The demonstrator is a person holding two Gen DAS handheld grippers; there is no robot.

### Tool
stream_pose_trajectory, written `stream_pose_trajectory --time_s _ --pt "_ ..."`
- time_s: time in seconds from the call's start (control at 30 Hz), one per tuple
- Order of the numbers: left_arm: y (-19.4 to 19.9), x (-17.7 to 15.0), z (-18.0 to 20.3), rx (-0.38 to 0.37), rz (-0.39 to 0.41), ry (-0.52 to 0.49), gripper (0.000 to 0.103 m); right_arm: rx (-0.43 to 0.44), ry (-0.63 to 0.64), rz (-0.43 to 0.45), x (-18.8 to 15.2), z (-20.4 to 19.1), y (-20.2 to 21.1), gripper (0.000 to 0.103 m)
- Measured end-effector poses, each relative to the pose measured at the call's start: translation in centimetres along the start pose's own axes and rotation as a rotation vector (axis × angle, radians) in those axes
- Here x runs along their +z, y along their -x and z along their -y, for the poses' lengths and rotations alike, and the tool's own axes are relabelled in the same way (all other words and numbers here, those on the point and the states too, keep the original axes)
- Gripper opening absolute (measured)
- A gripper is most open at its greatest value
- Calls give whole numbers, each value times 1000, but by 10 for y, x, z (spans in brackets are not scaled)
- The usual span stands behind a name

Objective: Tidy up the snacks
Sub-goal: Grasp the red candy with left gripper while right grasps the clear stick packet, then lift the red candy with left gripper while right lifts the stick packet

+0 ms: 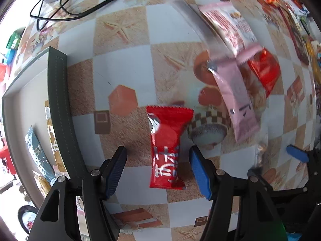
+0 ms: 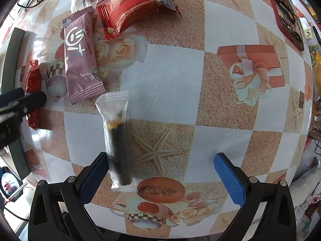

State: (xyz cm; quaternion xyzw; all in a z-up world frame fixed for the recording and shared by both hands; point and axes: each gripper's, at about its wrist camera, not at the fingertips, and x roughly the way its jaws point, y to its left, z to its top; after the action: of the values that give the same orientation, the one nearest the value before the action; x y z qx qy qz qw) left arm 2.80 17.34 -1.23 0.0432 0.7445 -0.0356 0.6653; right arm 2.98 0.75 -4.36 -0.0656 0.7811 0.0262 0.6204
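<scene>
A red snack packet [image 1: 167, 148] with white characters lies flat on the patterned tablecloth. My left gripper [image 1: 158, 170] points straight down over it, open, one finger on each side and neither pad touching the wrapper. From the right wrist view that same red packet [image 2: 33, 80] sits at the far left under the left gripper's black fingers [image 2: 30, 100]. My right gripper [image 2: 162, 177] is open above the table. A clear packet with a dark stick [image 2: 117, 140] lies just inside its left finger, not gripped.
A pink packet [image 2: 80, 60], a larger red packet [image 2: 130, 6] and a white-pink packet [image 1: 226, 24] lie together nearby. A box with a dark green rim [image 1: 60, 104] holds snacks [image 1: 36, 152] at left. Cables [image 1: 60, 0] lie far left, a red phone-like slab [image 2: 286, 14] far right.
</scene>
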Motion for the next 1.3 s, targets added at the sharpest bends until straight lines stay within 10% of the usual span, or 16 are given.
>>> stream_pose_trajectory --time_s 0.27,0.4,0.5,1.3 --pt "-6 2 14 -18 7 -5 59 5 -25 -8 -4 -6 5 95" --pt "4 2 21 -20 15 -43 27 -1 10 36 -5 -14 18 63" --pt "9 -2 20 -34 8 -54 23 15 2 49 -3 -13 25 16" --pt "73 -65 1 -54 163 -144 23 189 -65 64 -21 5 63 17"
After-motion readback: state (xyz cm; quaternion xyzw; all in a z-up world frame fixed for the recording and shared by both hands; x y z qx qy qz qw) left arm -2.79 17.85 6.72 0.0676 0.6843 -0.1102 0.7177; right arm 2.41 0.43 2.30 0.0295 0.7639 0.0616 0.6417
